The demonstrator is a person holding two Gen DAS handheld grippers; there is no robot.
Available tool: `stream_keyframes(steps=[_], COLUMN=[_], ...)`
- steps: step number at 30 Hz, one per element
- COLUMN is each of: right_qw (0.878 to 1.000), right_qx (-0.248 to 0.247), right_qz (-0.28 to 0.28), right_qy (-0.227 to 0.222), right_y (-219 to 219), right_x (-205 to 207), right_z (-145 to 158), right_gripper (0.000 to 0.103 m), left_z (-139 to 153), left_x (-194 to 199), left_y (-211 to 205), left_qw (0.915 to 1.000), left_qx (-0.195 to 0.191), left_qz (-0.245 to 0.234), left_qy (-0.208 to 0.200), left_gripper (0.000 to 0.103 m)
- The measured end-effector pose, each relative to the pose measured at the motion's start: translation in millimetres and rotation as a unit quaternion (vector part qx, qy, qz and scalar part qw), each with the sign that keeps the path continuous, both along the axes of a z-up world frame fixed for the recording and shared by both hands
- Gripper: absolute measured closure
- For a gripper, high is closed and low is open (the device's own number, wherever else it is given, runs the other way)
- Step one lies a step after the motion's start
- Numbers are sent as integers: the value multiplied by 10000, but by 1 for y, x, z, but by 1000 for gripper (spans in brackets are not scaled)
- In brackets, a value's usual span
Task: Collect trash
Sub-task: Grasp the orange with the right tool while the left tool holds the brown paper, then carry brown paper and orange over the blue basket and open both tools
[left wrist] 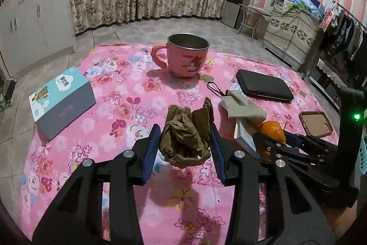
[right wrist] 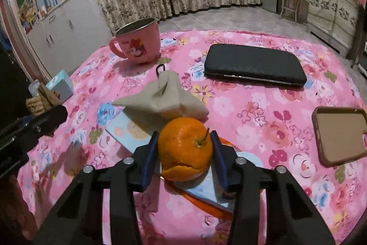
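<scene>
Bench [left wrist: 68, 153] under a pink floral cloth carries everything; landmark is the pink mug [left wrist: 183, 54], standing upright at the far middle, handle to its left in the left wrist view.

Blue-and-white box [left wrist: 62, 100] sits well left of the mug and nearer the camera, long axis running diagonally away to the right. Black zip case [left wrist: 263, 85] lies flat right of the mug, long axis slanting from near the mug toward the right edge, its wrist loop toward the mug. Phone in a brown case [left wrist: 316, 123] lies flat further right and nearer than the black case.

Tissue pack [right wrist: 135, 132] lies flat in front of the mug, a beige tissue [right wrist: 165, 95] sticking up from it, peak pointing up toward the mug.

Left tongs [left wrist: 184, 146] are narrowed on a crumpled brown paper wad [left wrist: 185, 137], lifted clear of the cloth with its shadow below; wad is lumpy, a torn flap points up, long axis roughly vertical.

Right tongs [right wrist: 184, 148] are partly closed on an orange [right wrist: 184, 148], both pads against its sides; it sits on the near end of the tissue pack, in front of the mug. Stem points up and to the right; peel is split along its lower front. Round, no clear long axis.
</scene>
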State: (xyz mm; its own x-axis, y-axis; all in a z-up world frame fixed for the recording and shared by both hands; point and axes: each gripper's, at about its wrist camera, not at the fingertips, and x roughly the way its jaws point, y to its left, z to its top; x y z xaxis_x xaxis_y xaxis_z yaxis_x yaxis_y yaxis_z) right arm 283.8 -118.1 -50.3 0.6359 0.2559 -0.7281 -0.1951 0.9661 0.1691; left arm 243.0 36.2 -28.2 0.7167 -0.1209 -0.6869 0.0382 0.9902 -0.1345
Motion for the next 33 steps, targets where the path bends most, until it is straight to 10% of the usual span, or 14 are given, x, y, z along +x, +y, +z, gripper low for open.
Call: stream_keyframes(steps=[8,33], right_qw=[9915,9816], right_qx=[213,-162], right_qz=[33,-281], right_qy=[-1286,-1884], right_y=[-29,-95], right_x=[-59,-104], right_z=[85,116], right_gripper=[63,63], left_z=[29,36], left_x=[-31,-39], left_y=[-12,-28], left_qw=[9986,9973], left_qx=[186,158], left_qz=[-135,-346], left_qy=[-470,-621], left_gripper=[62,62])
